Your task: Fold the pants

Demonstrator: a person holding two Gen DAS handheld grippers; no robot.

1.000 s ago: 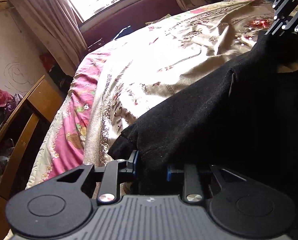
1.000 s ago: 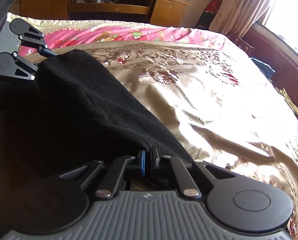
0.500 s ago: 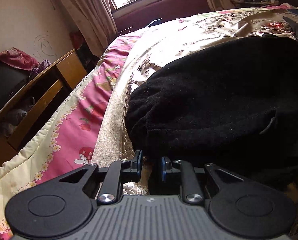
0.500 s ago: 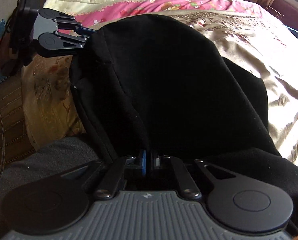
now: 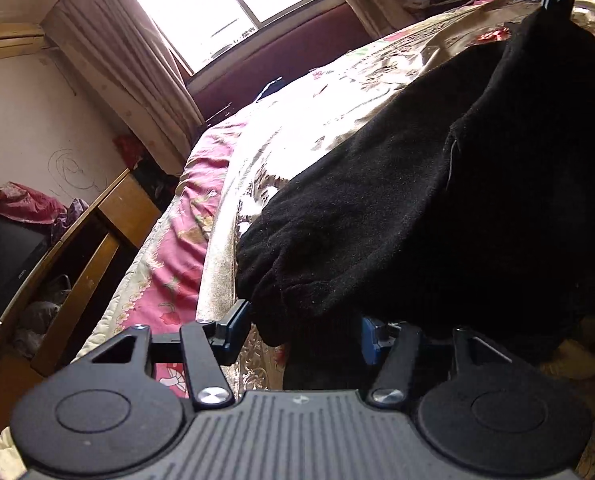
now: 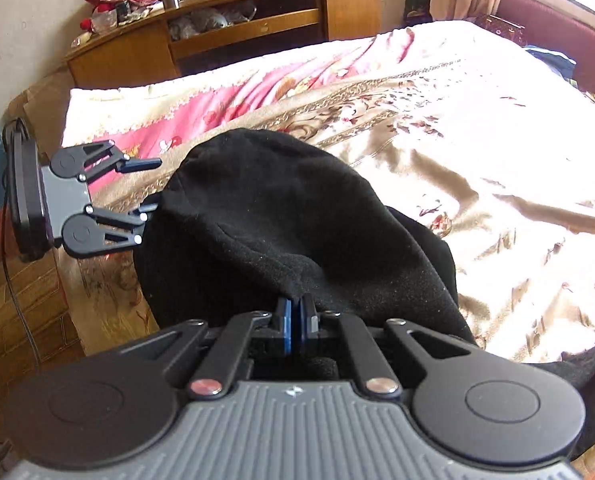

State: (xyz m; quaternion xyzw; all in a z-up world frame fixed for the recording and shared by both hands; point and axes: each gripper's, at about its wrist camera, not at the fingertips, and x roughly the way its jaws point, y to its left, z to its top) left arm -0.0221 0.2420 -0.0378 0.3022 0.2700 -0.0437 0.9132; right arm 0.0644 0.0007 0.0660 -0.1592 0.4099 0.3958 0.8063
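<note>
Black pants (image 6: 281, 216) heaped on a bed (image 6: 477, 128) spread with a gold-and-pink floral cover.

The right gripper (image 6: 296, 322) is seen with fingers pinched on the cloth; the left gripper (image 5: 297, 330) is spread wide, cloth lying between its fingers. A wooden cabinet (image 6: 233, 36) is seen at 12 o'clock, a curtained window (image 5: 225, 4) at 11.

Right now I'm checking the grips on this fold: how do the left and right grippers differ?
The left gripper has its jaws spread wide, with the black pants lying loose between them; the right gripper has its jaws closed, pinching a ridge of the fabric. In the right wrist view the left gripper sits at the pants' edge over the bedspread. Both are black with blue pads.
</note>
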